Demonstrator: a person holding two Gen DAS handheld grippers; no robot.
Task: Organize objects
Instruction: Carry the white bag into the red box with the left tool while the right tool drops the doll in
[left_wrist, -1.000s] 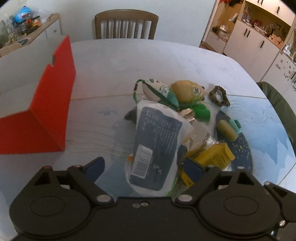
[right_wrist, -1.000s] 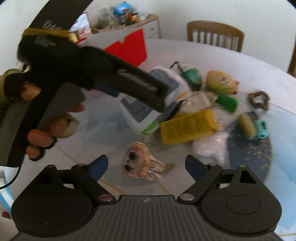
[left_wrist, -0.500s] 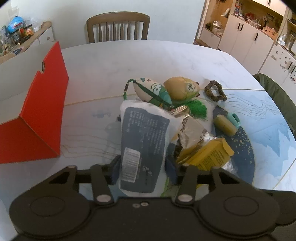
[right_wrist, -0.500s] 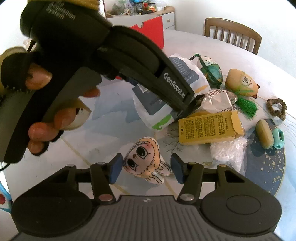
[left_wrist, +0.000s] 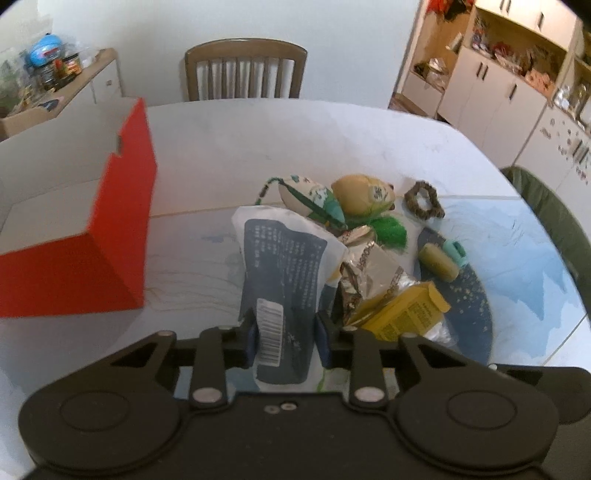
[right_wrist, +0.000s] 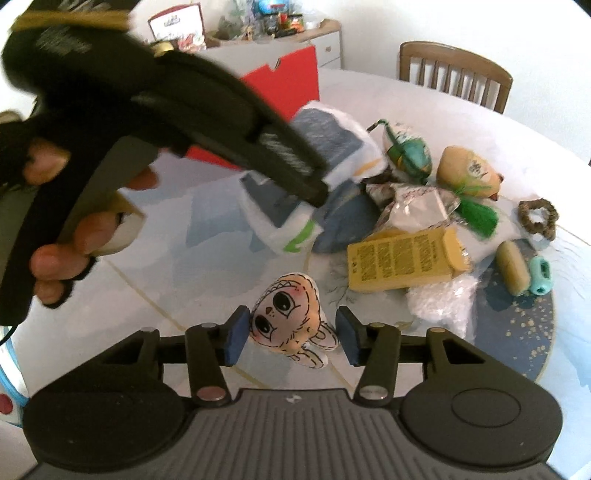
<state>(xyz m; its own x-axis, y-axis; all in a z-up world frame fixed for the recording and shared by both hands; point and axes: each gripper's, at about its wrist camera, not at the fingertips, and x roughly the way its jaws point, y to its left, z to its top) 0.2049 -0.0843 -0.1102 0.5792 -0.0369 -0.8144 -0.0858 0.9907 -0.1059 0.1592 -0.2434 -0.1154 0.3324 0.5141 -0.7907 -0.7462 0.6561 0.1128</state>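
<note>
My left gripper is shut on a white and blue pouch, lifted off the table; the pouch also shows in the right wrist view. My right gripper is open, its jaws on either side of a small plush doll with big eyes that lies on the table. A red open box stands at the left. A yellow carton, a silver packet, a green pouch and a tan plush lie in a pile.
A brown scrunchie, a yellow roll with a teal clip and a clear plastic bag lie on a dark blue round mat. A wooden chair stands behind the table. The left hand and handle fill the left.
My left gripper closed on the pouch and lifted it up. My right gripper narrowed and came down around the plush doll.
</note>
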